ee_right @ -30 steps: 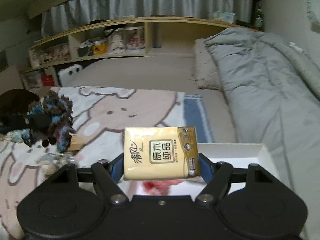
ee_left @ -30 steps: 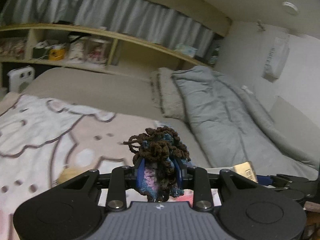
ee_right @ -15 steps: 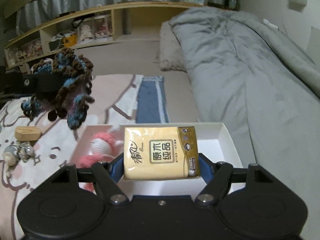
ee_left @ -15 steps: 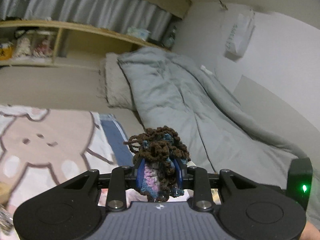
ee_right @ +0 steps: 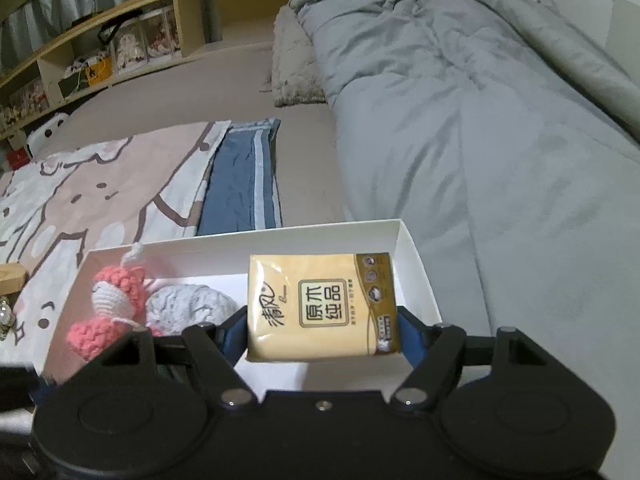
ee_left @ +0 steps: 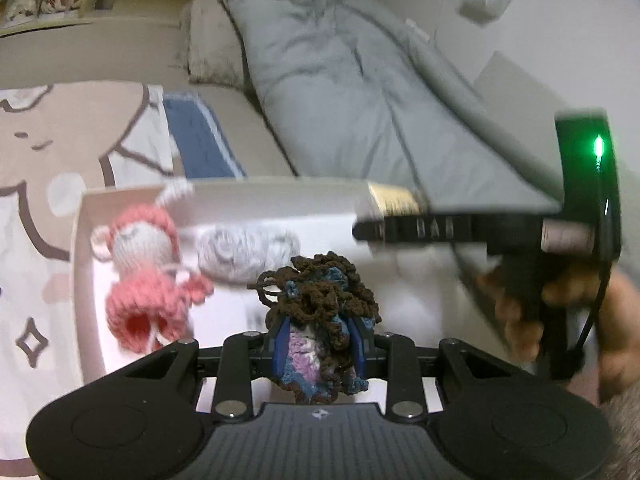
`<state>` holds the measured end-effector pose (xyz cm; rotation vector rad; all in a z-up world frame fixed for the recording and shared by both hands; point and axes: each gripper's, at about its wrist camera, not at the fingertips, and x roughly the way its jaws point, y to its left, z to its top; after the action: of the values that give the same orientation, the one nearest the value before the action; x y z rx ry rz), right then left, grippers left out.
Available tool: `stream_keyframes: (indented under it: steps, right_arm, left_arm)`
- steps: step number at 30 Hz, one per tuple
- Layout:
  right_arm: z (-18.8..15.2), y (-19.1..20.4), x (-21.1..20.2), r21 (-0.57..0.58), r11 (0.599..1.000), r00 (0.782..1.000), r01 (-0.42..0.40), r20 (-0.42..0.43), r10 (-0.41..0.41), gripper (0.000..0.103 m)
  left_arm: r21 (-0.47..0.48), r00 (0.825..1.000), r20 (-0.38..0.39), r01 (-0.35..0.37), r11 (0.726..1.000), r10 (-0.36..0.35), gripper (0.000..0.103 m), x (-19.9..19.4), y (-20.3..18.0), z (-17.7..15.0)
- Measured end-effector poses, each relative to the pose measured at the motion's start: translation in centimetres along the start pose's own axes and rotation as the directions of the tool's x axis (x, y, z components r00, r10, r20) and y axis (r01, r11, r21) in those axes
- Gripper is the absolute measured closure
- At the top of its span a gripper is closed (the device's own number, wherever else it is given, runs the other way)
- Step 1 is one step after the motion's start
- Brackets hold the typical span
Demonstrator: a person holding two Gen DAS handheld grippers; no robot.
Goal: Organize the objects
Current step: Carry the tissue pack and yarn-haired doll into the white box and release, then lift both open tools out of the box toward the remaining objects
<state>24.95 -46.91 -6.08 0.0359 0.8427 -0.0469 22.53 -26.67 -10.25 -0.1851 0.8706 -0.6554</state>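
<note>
My left gripper (ee_left: 319, 344) is shut on a brown and blue crochet piece (ee_left: 320, 300) and holds it over the white box (ee_left: 78, 264). My right gripper (ee_right: 322, 336) is shut on a yellow tissue pack (ee_right: 322, 306) above the right half of the same box (ee_right: 416, 264). Inside the box lie a pink crochet doll (ee_left: 140, 276) and a grey knitted item (ee_left: 248, 252); both also show in the right wrist view, doll (ee_right: 108, 304), grey item (ee_right: 188, 308). The right gripper shows from the side in the left wrist view (ee_left: 460, 228).
The box sits on a cartoon-print blanket (ee_right: 80, 196) on a bed. A folded blue cloth (ee_right: 240, 184) lies behind the box. A grey duvet (ee_right: 480, 100) fills the right side. A wooden block (ee_right: 10, 278) and beads (ee_right: 6, 320) lie left of the box.
Both grippers have moved right and down over the white box with their loads. The left view now looks down into the box; the crochet piece has left the right view.
</note>
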Motion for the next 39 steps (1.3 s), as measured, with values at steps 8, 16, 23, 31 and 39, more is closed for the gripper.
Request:
stream_keyframes:
  steps: [8, 16, 23, 31, 39]
  right_arm:
    - [0.6, -0.1, 3.1, -0.007, 1.0, 1.0, -0.001, -0.009, 0.001, 0.028]
    - [1.3, -0.5, 3.9, 0.002, 1.0, 1.0, -0.018, -0.016, 0.018, 0.028]
    - [1.0, -0.6, 2.3, -0.002, 1.0, 1.0, -0.003, 0.01, 0.003, 0.008]
    - [0.0, -0.6, -0.5, 0.022, 1.0, 1.0, 0.0, 0.013, 0.0, 0.008]
    - [-0.8, -0.1, -5.3, 0.08, 0.996, 0.998, -0.028, 0.059, 0.024, 0.008]
  left_arm:
    - [-0.032, 0.998, -0.005, -0.069, 0.997, 0.069, 0.07, 3.5, 0.9, 1.1]
    - [-0.056, 0.995, 0.016, -0.1, 0.993, 0.101, 0.065, 4.9, 1.1, 2.8]
    - [-0.02, 0.994, -0.01, -0.111, 0.994, 0.111, 0.042, 3.3, 0.9, 2.1]
    - [0.013, 0.993, -0.007, -0.115, 0.993, 0.115, 0.042, 0.6, 0.4, 1.8]
    - [0.036, 0.99, 0.013, -0.138, 0.99, 0.137, 0.042, -3.6, -0.6, 2.4]
